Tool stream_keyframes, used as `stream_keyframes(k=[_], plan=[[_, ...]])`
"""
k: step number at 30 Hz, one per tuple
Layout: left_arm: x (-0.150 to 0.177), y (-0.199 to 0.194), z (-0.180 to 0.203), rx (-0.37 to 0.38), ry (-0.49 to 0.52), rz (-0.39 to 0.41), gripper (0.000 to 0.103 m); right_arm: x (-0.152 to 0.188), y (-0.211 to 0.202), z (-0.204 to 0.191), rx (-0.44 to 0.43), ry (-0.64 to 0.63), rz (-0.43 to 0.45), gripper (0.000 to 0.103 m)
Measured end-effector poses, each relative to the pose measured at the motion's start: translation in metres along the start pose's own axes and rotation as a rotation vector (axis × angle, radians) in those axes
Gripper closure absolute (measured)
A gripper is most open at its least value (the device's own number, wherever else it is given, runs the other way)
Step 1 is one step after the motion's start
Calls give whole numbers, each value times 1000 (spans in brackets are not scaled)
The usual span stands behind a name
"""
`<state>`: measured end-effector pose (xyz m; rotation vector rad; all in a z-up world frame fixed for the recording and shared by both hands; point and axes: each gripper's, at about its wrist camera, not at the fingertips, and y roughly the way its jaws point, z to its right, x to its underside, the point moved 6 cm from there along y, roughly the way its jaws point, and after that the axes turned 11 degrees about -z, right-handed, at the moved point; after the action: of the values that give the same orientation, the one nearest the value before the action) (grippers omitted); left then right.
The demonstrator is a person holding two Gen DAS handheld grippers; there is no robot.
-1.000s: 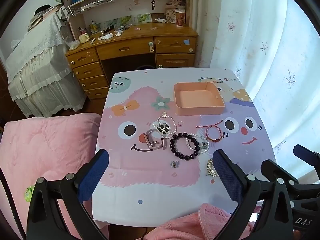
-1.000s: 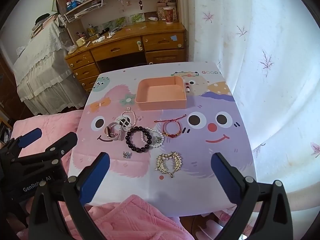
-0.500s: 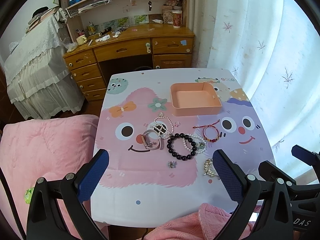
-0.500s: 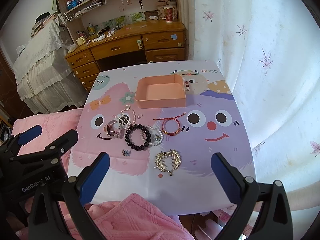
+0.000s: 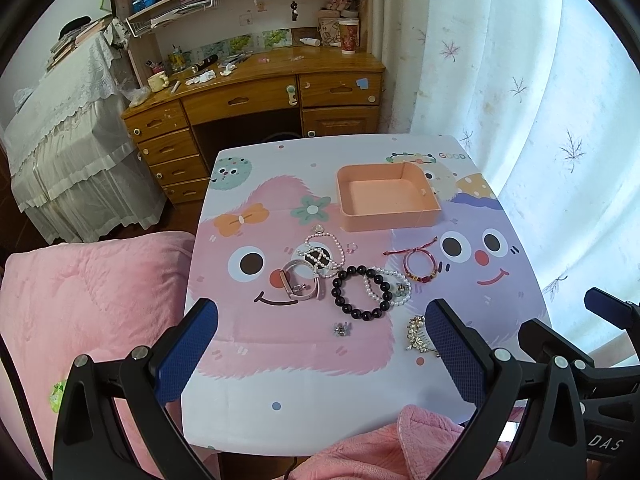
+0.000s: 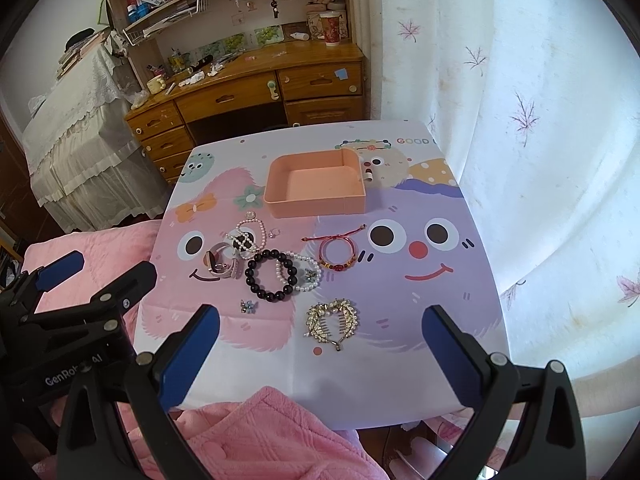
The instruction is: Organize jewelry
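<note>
An empty peach tray (image 5: 432,211) (image 6: 316,207) sits at the far side of the cartoon tablecloth. In front of it lie a black bead bracelet (image 5: 362,292) (image 6: 272,276), pearl strands (image 5: 324,248) (image 6: 248,236), a red cord bracelet (image 5: 418,266) (image 6: 337,254), a pink watch (image 5: 300,286) (image 6: 220,266), a gold leaf hair comb (image 5: 416,334) (image 6: 332,320) and a small charm (image 5: 341,329) (image 6: 247,306). My left gripper (image 5: 320,356) and right gripper (image 6: 320,356) are both open and empty, held above the table's near edge.
A pink quilt (image 5: 80,300) (image 6: 272,436) lies left of and below the table. A wooden desk (image 5: 256,92) stands behind it, a white curtain (image 5: 540,120) to the right. Each gripper shows at the other view's side.
Both grippers have drawn slightly back and up, so the table and jewelry sit a little farther away in view. Nothing on the table has moved.
</note>
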<state>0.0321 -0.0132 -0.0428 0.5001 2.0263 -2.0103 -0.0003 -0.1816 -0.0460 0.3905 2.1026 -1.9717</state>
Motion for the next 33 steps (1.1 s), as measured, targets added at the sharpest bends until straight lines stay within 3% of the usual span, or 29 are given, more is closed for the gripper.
stream_keyframes(k=[33], plan=[[6,7,-20,6,-3,-29,1,-3,2,-9,38,-9,-15,1]])
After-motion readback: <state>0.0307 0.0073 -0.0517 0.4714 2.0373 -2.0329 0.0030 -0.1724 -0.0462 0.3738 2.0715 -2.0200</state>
